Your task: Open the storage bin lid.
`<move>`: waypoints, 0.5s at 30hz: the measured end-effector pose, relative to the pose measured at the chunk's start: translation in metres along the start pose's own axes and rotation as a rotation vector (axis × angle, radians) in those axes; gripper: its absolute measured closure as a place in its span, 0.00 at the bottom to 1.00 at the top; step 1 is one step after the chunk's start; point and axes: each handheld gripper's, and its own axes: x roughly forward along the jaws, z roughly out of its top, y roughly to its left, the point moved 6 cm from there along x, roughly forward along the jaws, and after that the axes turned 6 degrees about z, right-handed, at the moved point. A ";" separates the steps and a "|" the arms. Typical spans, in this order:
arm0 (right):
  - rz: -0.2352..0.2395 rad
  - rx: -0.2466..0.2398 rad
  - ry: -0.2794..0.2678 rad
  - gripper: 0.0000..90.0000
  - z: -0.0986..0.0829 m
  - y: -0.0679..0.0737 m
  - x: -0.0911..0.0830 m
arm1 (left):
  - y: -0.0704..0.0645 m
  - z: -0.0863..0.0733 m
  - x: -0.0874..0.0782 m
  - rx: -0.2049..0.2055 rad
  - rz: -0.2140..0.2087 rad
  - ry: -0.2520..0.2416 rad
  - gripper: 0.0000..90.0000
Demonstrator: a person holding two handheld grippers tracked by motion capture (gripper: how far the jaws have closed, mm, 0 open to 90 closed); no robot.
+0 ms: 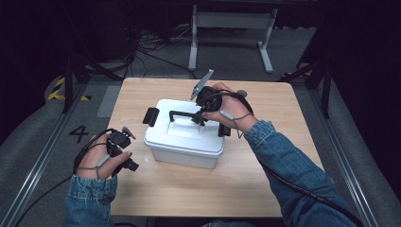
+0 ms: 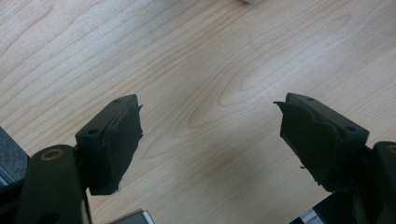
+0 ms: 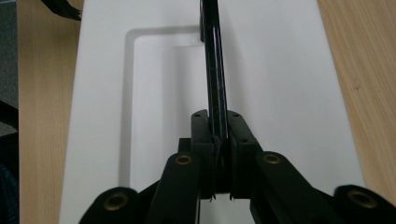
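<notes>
A white lidded box (image 1: 182, 144) stands in the middle of the wooden table (image 1: 265, 104). Its black carry handle (image 1: 182, 114) is raised above the lid (image 3: 280, 70). My right gripper (image 1: 200, 115) is shut on that handle (image 3: 212, 70), whose thin bar runs straight up between the jaws in the right gripper view. A black latch (image 1: 151, 116) sticks out at the box's left end. My left gripper (image 1: 128, 150) hovers near the table's left edge, beside the box, open with bare wood between its pads (image 2: 116, 140).
The table's left edge lies close under the left hand. A metal stand (image 1: 231, 28) and loose cables (image 1: 142, 52) are on the floor beyond the far edge. Black-and-yellow tape (image 1: 59, 92) marks the floor at the left.
</notes>
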 end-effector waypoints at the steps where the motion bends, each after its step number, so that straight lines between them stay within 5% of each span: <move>1: 0.003 -0.005 -0.012 0.94 0.002 0.001 -0.002 | 0.001 0.000 0.000 0.004 0.002 -0.004 0.24; 15: 0.005 -0.025 -0.099 0.94 0.018 0.005 -0.028 | 0.000 0.000 0.000 -0.008 -0.008 -0.010 0.24</move>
